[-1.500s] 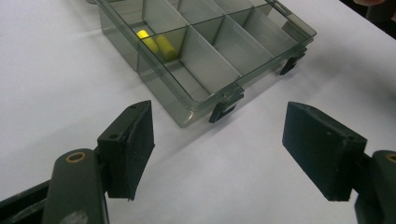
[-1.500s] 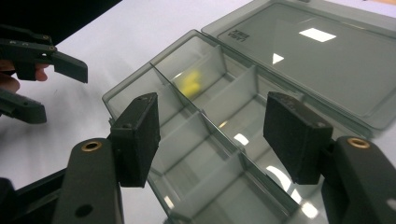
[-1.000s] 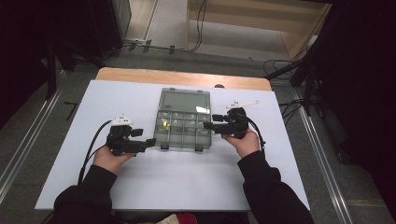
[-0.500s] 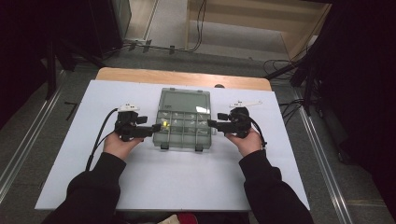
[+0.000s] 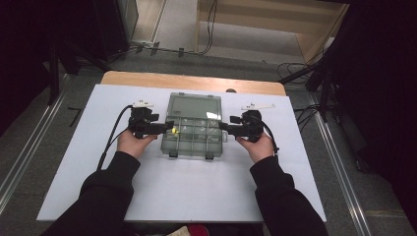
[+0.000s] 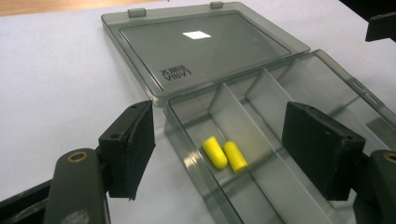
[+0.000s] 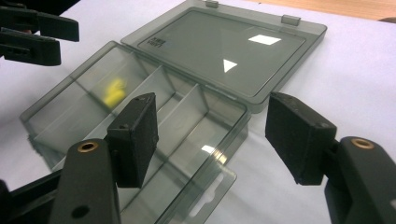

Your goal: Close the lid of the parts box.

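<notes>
A clear grey compartment box [image 5: 196, 140] lies mid-table, its lid [image 5: 194, 107] folded flat behind it. Two yellow earplugs [image 6: 224, 154] rest side by side in the box's left compartment; they are a yellow blur [image 7: 114, 91] in the right gripper view. My left gripper [image 5: 169, 128] is at the box's left wall, open, its jaws straddling that wall [image 6: 187, 140] near the earplugs. My right gripper [image 5: 222, 127] is at the right wall, open as well, with one pad [image 7: 135, 135] over the box and the other pad [image 7: 299, 135] outside it. Neither holds anything.
The box sits on a white board [image 5: 196, 196] over a wooden table whose edge [image 5: 192, 81] shows at the back. A black cable [image 5: 110, 140] trails from the left gripper. Two latch tabs [image 5: 189, 155] stick out at the box's front.
My left gripper has moved forward and right, from beside the box's lower left to its left wall. The right gripper has barely shifted.
</notes>
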